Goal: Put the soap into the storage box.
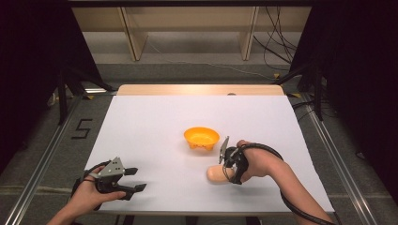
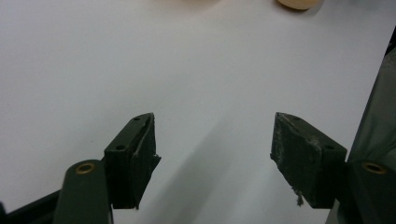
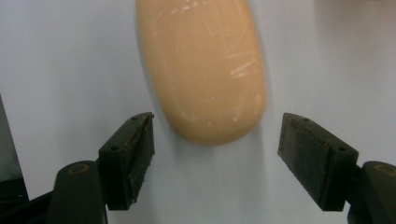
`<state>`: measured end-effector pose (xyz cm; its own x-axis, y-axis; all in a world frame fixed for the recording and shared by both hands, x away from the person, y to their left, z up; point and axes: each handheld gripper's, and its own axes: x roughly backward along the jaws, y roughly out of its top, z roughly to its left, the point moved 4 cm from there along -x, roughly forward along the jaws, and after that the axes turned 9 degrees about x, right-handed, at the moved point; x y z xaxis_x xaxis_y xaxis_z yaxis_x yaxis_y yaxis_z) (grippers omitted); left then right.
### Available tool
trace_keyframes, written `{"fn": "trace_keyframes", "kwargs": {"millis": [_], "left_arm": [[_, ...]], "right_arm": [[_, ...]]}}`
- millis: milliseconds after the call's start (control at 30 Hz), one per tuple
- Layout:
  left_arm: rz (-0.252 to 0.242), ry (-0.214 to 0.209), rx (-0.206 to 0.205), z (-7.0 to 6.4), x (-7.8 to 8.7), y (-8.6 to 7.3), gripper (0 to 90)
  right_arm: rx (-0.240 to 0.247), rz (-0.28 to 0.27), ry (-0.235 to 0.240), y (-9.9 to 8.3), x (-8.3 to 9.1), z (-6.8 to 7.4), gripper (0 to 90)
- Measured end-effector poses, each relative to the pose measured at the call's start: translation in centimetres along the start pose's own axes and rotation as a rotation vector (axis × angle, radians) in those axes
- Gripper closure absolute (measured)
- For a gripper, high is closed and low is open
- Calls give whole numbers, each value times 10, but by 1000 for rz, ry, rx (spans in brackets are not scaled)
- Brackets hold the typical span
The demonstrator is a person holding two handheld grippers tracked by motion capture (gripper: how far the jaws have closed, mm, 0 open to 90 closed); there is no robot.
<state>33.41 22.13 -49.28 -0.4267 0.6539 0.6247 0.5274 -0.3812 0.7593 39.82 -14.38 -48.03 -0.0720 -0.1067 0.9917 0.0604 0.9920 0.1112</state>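
Here, right gripper (image 3: 215, 140) hovered jaws spread over tan oblong piece (image 3: 203, 65); left gripper (image 2: 212, 140) spread, empty, well apart.

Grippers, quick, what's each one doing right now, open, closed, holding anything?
Left gripper: open, empty, above the bare white table.
Right gripper: open, holding nothing, jaws either side of the near end of the beige oblong piece.
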Motion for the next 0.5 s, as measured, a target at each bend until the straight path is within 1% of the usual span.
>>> {"fn": "trace_keyframes", "kwargs": {"millis": [33,67,100,167,200,233,267,300,333,367,400,433,467,500], "left_arm": [[0,-1,0,0,0,0,308],[0,-1,1,0,0,0,308],[-1,-1,1,0,0,0,308],[6,4,-8,1,1,0,308],[6,0,-6,1,0,0,308],[6,0,-6,1,1,0,308],[7,1,-8,1,1,0,308],[7,1,-8,1,1,0,308],[6,2,-7,0,1,0,308],[0,-1,0,0,0,0,308],[1,-1,-1,0,0,0,308],[1,-1,-1,0,0,0,308],[1,-1,-1,0,0,0,308],[0,-1,-1,0,0,0,308]], "right_arm": [[68,-7,-10,3,-2,-5,276],[68,-7,-10,3,-2,-5,276],[25,-6,2,5,-1,-2,276],[55,2,-8,8,-3,-5,275],[34,13,0,9,-3,-3,275],[55,7,7,12,-4,-4,275],[66,-8,2,16,-7,-5,275],[66,-8,2,16,-7,-5,275],[111,-19,-4,17,-9,-8,273],[89,-7,1,18,-10,-6,272],[78,16,24,21,-11,-3,272],[78,16,24,21,-11,-3,272],[85,11,21,21,-12,-4,272],[118,2,9,23,-13,-6,271]]}}
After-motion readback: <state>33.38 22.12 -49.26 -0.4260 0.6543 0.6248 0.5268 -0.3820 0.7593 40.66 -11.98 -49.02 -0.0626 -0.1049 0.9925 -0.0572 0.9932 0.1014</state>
